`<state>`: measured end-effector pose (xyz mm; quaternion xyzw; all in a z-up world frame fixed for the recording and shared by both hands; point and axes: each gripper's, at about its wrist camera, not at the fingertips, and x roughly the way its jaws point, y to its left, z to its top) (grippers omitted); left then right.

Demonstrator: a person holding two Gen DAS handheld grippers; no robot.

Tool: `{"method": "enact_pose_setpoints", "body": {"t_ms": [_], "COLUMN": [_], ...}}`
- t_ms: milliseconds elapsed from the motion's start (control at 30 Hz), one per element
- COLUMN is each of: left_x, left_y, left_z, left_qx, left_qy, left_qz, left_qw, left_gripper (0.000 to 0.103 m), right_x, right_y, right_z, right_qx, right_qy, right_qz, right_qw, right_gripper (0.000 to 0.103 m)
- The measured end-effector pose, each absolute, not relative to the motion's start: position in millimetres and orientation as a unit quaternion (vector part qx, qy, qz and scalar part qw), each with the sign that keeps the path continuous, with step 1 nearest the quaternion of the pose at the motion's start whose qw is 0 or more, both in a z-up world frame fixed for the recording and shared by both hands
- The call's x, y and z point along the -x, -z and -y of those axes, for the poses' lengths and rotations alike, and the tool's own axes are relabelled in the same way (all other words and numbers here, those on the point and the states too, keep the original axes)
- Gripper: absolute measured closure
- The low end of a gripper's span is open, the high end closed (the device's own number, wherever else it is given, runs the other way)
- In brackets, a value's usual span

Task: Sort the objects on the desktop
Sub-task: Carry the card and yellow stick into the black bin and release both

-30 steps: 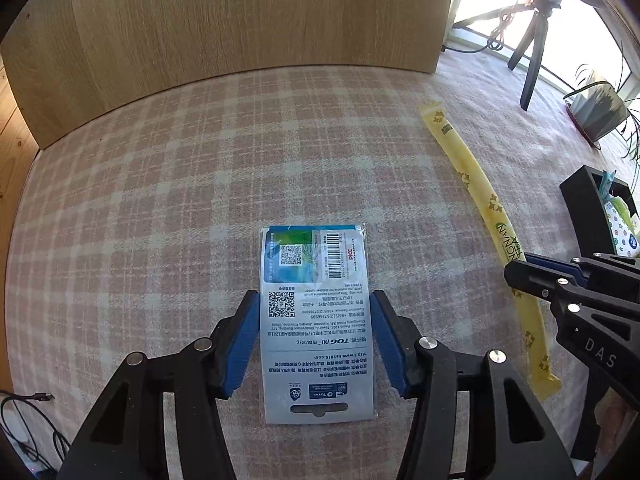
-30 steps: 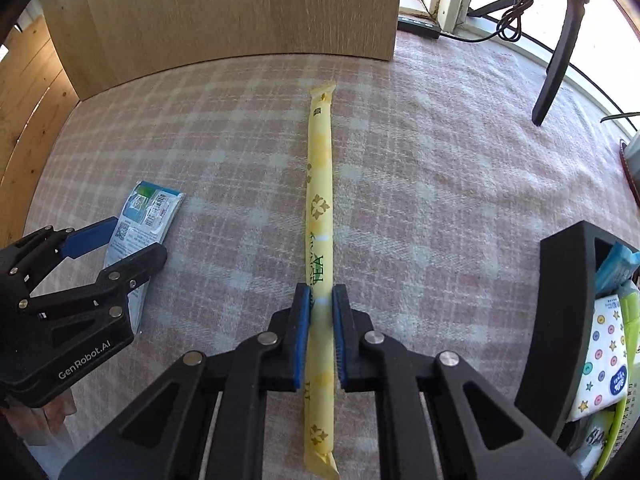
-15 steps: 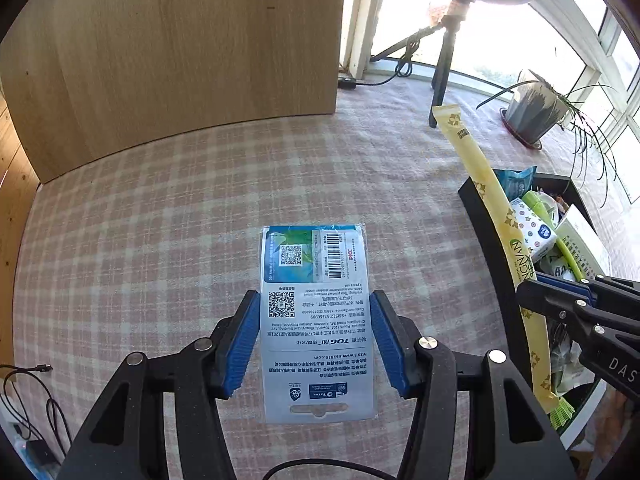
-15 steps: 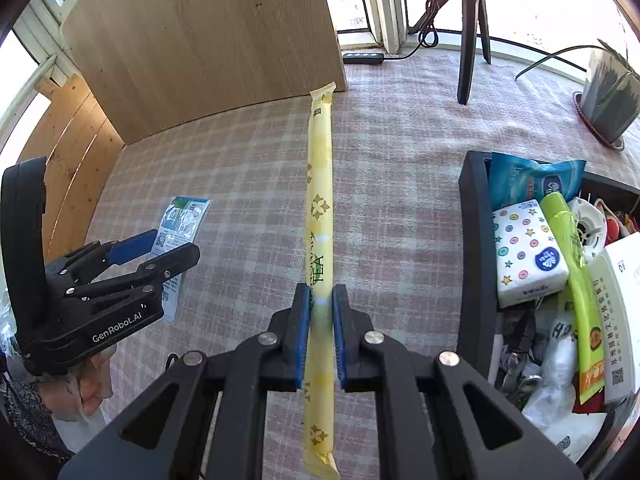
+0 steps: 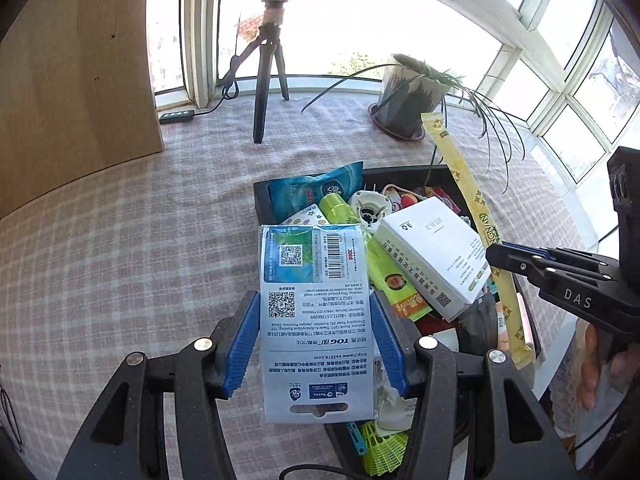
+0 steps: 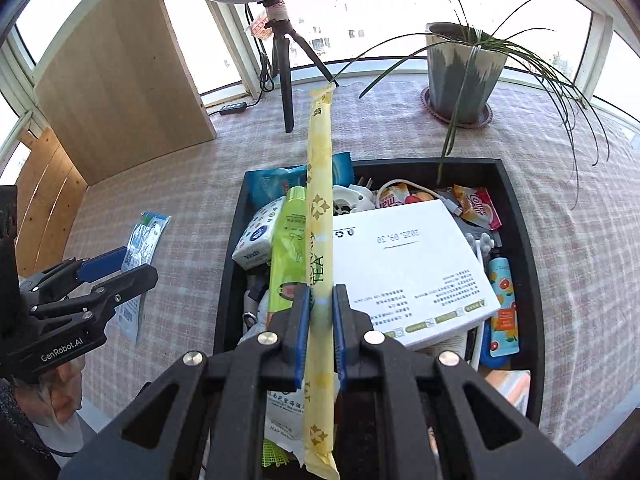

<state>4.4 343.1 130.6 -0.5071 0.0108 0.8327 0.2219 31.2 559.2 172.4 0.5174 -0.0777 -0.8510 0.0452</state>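
My left gripper (image 5: 314, 334) is shut on a flat blue-and-white packet (image 5: 314, 320) printed with barcodes, holding it in the air over the left edge of the black tray (image 5: 260, 200). My right gripper (image 6: 320, 332) is shut on a long yellow tea sachet (image 6: 319, 208), which hangs lengthwise above the tray (image 6: 516, 216). The tray is crammed with several items, among them a white box (image 6: 408, 272), a green tube (image 6: 290, 240) and a tissue pack (image 6: 256, 236). In the right wrist view the left gripper (image 6: 116, 270) with its packet (image 6: 144, 240) sits at the left.
A pink checked cloth (image 5: 120, 248) covers the table. A wooden board (image 6: 120, 92) stands at the back left, a ring-light tripod (image 6: 284, 80) behind the tray, and a potted plant (image 6: 460, 68) at the back right. A power strip (image 5: 176, 116) lies by the window.
Both grippers have lifted their items off the cloth and carried them rightward until they hang above the tray. The tray, plant and tripod have come fully into view.
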Motion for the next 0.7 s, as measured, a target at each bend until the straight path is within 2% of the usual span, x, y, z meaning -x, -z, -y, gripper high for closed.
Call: {"method": "enact_pose_setpoints", "body": {"t_ms": [433, 500, 533, 567, 600, 633, 700], "left_x": [-21, -20, -19, -18, -18, -18, -16], "left_y": [-131, -131, -130, -130, -131, -131, -131], "left_z": [-427, -431, -432, -430, -429, -427, -423], "left_qx": [0.513, 0.516, 0.521, 0.523, 0.521, 0.519, 0.518], "left_qy": [-0.815, -0.809, -0.807, -0.807, -0.81, -0.812, -0.814], "left_qz": [-0.027, -0.022, -0.023, -0.024, -0.026, -0.029, -0.037], "left_qw": [0.268, 0.281, 0.278, 0.273, 0.269, 0.266, 0.26], "left_gripper": [0.05, 0.046, 0.041, 0.034, 0.034, 0.034, 0.034], "right_x": [-26, -26, -26, -25, -24, -25, -27], "right_y": [-149, -149, -150, -151, -152, -154, -158], "right_z": [-650, -654, -655, -656, -657, -657, -657], "right_qx": [-0.537, -0.535, -0.532, -0.535, -0.535, -0.53, -0.522], "right_qy": [0.839, 0.84, 0.842, 0.84, 0.84, 0.843, 0.847], "right_qz": [0.087, 0.088, 0.09, 0.091, 0.093, 0.096, 0.097], "right_qw": [0.0, -0.004, -0.006, -0.008, -0.007, -0.005, -0.01], "right_gripper": [0.091, 0.091, 0.089, 0.079, 0.071, 0.058, 0.055]}}
